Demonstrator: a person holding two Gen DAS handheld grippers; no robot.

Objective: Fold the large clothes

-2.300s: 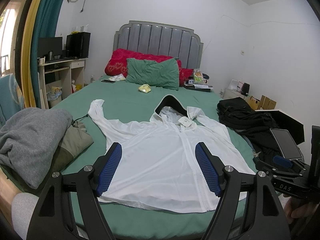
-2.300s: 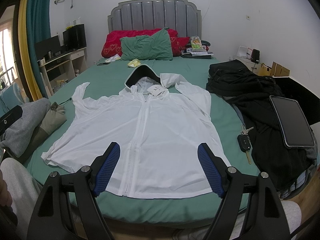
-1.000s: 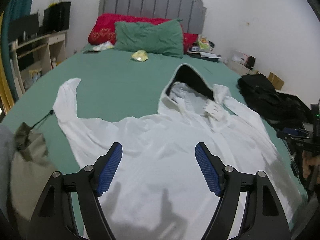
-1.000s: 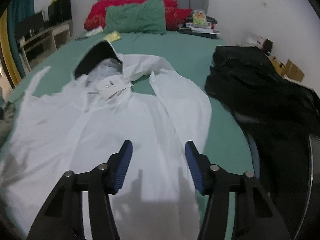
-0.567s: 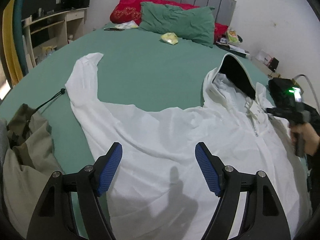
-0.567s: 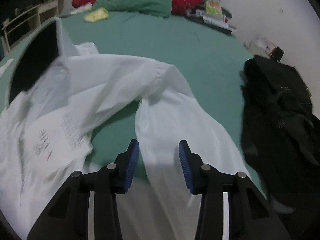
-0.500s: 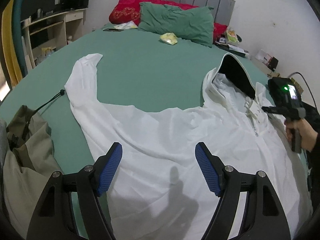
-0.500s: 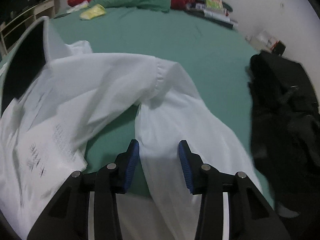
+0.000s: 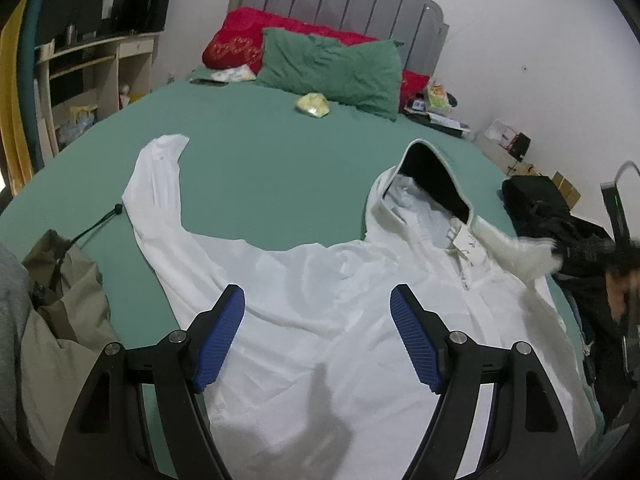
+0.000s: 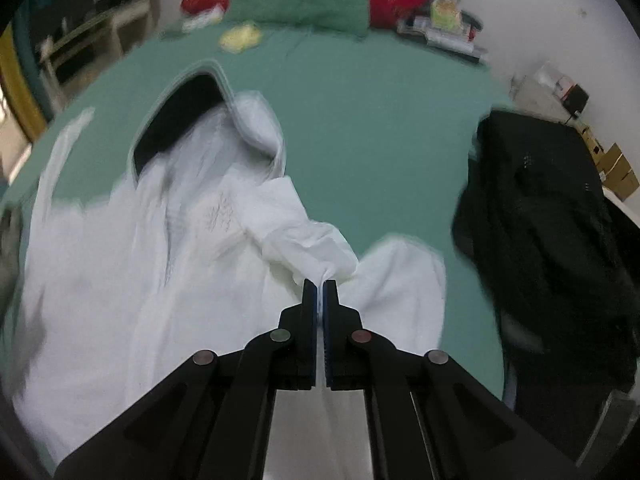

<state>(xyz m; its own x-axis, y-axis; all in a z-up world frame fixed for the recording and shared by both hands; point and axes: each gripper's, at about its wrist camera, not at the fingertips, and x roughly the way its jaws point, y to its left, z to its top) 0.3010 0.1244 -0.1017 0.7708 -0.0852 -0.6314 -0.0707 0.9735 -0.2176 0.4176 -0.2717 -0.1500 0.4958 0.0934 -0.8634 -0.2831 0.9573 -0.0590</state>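
Observation:
A white hooded jacket [image 9: 320,320] lies face up on the green bed [image 9: 260,168], hood [image 9: 432,176] toward the pillows, its left sleeve [image 9: 156,184] stretched out. My left gripper [image 9: 318,336] is open and empty above the jacket's chest. My right gripper [image 10: 319,284] is shut on the right sleeve [image 10: 312,248] near its cuff and holds it lifted off the bed; the sleeve [image 9: 516,252] shows raised at the right in the left wrist view. The right wrist view is blurred.
Black clothes [image 10: 552,216] lie along the bed's right side. An olive bag [image 9: 60,312] and grey garment [image 9: 8,292] lie at the left. Green and red pillows [image 9: 332,68] and a yellow packet [image 9: 312,105] lie near the headboard. A desk [image 9: 92,64] stands at left.
My right gripper has shut on the right sleeve and lifted it off the bed. My left gripper stays open, moved slightly forward over the jacket.

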